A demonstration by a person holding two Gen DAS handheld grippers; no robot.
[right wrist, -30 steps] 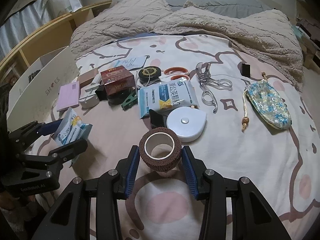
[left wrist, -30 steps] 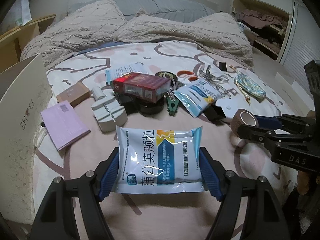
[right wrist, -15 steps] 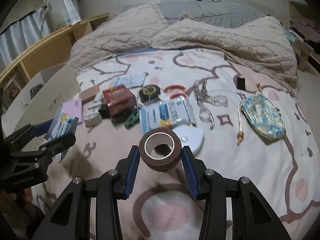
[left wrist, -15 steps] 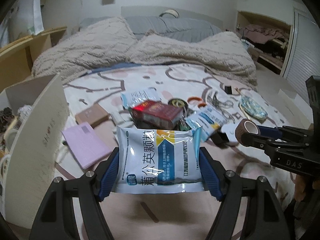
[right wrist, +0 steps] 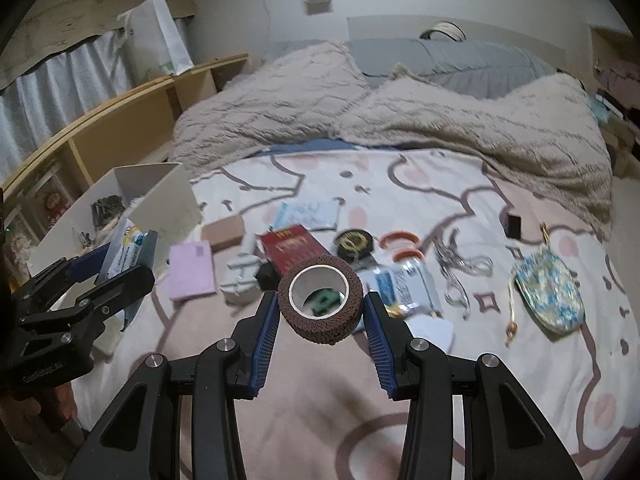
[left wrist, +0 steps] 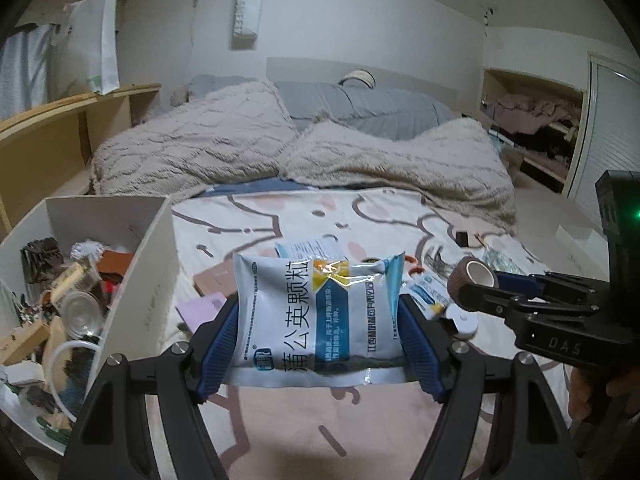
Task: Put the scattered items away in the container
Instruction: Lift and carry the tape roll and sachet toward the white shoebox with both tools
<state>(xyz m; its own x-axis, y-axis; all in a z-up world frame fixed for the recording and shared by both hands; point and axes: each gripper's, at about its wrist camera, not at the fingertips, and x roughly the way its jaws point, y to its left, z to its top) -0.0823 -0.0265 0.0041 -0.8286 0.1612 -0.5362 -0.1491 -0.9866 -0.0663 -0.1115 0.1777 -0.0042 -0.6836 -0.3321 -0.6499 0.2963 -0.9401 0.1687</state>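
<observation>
1. The left tool [left wrist: 318, 330] is clamping a blue-and-white sachet [left wrist: 320, 316] by its two side edges, so the flat packet is standing upright between the pads and staying clear of the bed [left wrist: 360, 432].
2. The right tool [right wrist: 320, 312] is squeezing a brown tape roll [right wrist: 321, 299] across its round outside, hole facing the camera; that grip across the width is keeping the roll from spinning out.
3. Both loads are hanging in the air above the bed's near edge, not touching the clutter beneath.
4. The box [left wrist: 158, 280] is sitting at the bed's left edge, open on top and already part-filled with odds and ends. It is just left of the sachet in the left view, and farther off to the upper left of the roll in the right view [right wrist: 160, 188].
5. My read: the sachet looks the nearer to a drop, needing only to cross the box's near wall; the roll is looking at a longer trip.
6. Plenty is waiting on the bed: a red carton [right wrist: 290, 246], a pink card [right wrist: 191, 270], a floral pouch [right wrist: 548, 296] near the right edge.
</observation>
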